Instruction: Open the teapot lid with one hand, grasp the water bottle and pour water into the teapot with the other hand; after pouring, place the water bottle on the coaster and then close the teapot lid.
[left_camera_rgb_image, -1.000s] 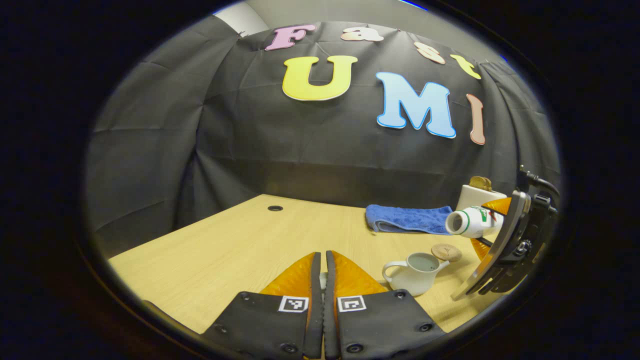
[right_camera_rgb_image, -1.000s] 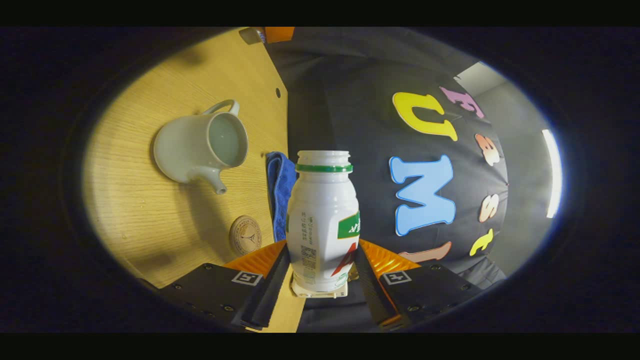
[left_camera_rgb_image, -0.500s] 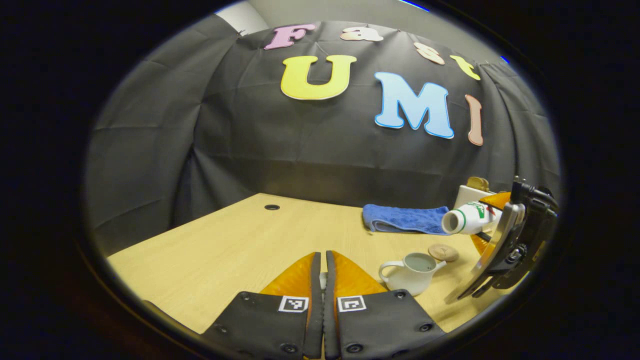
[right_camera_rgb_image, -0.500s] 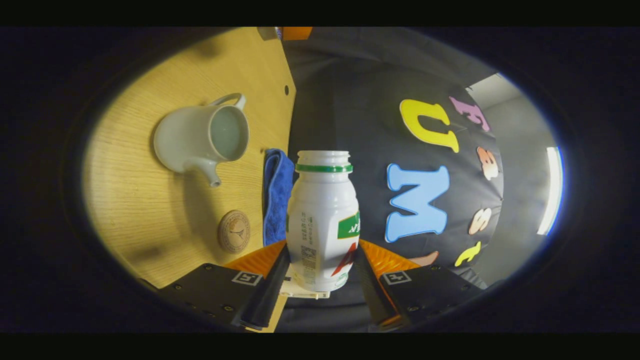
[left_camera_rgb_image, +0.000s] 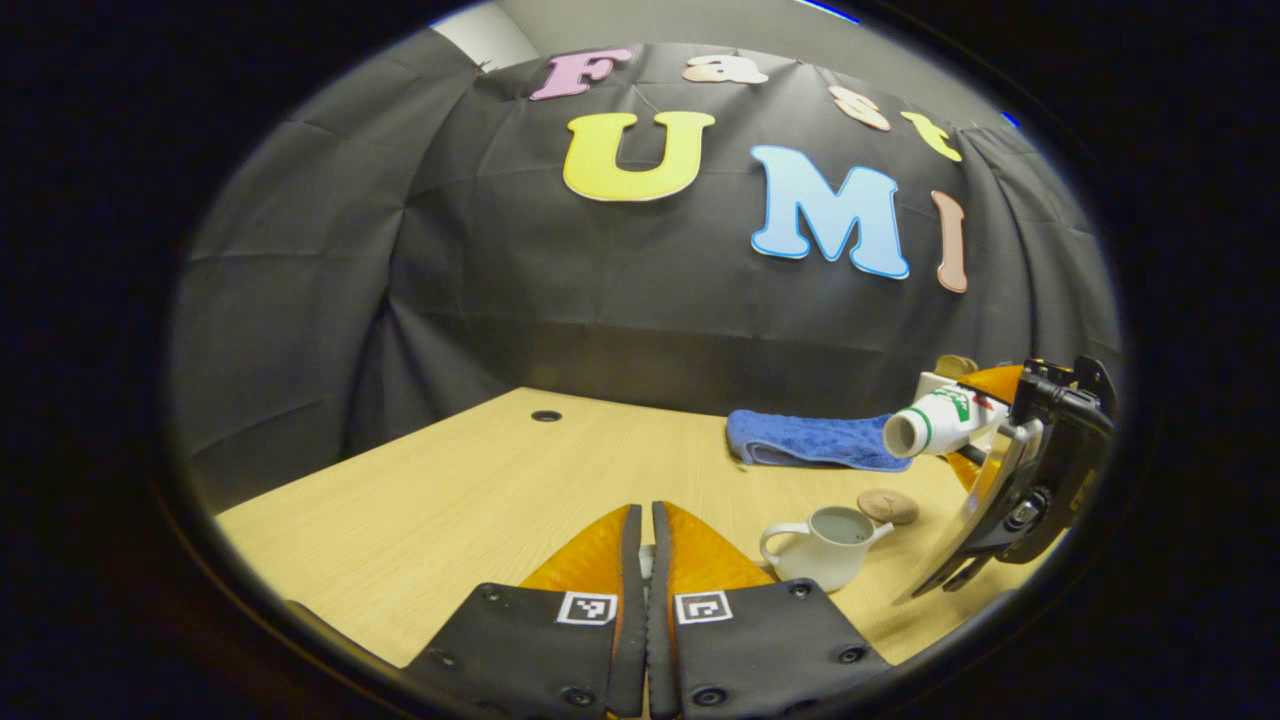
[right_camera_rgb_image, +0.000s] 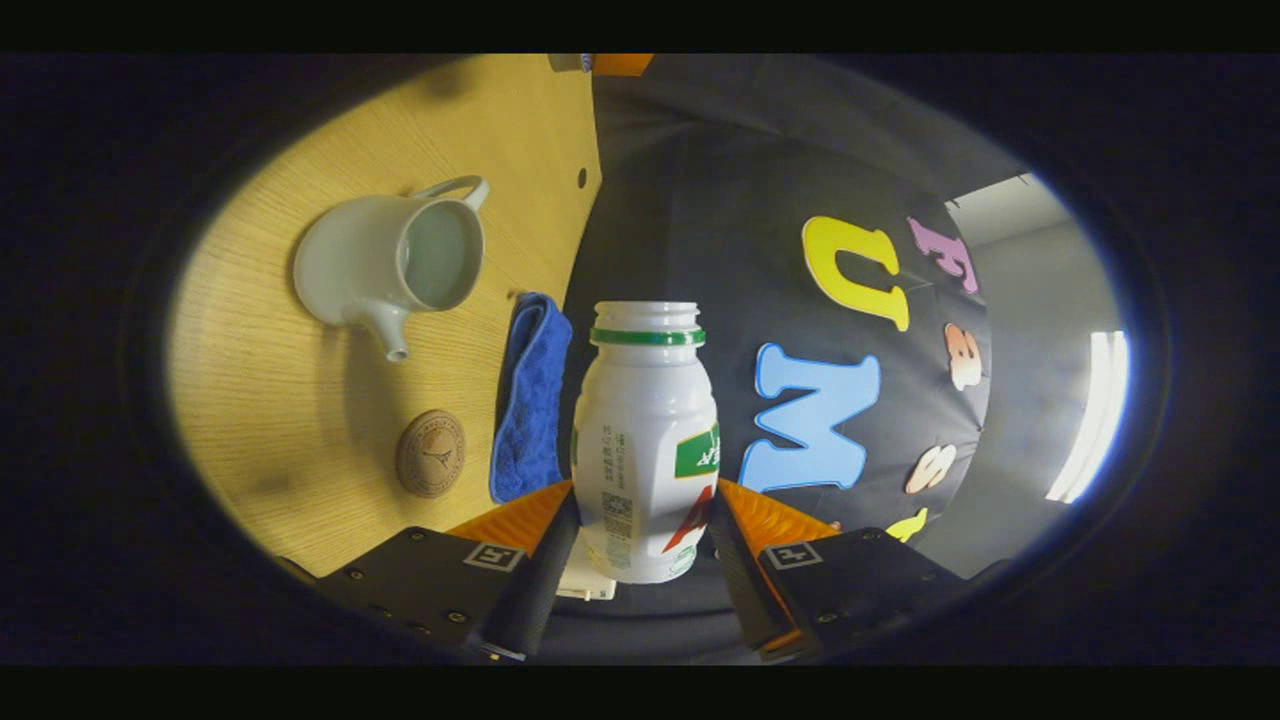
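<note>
The white teapot (left_camera_rgb_image: 825, 545) stands open on the wooden table, water inside, spout toward the round cork coaster (left_camera_rgb_image: 888, 506). Above and right of it my right gripper (left_camera_rgb_image: 975, 432) is shut on the white water bottle (left_camera_rgb_image: 935, 425), which lies nearly level with its uncapped mouth toward the teapot. In the right gripper view the bottle (right_camera_rgb_image: 645, 440) sits between my right gripper (right_camera_rgb_image: 645, 500) fingers, with the teapot (right_camera_rgb_image: 385, 262) and coaster (right_camera_rgb_image: 430, 453) off to the left. My left gripper (left_camera_rgb_image: 645, 520) is shut low over the table; a pale sliver, seemingly the teapot lid, shows between its fingers.
A folded blue cloth (left_camera_rgb_image: 810, 438) lies at the back of the table (left_camera_rgb_image: 480, 490), behind the coaster. A white box (left_camera_rgb_image: 935, 385) stands at the back right corner. A small cable hole (left_camera_rgb_image: 546, 415) sits near the table's far edge.
The right gripper has drawn back to the right and tipped the bottle's mouth upward, away from the teapot. The left gripper has stayed put.
</note>
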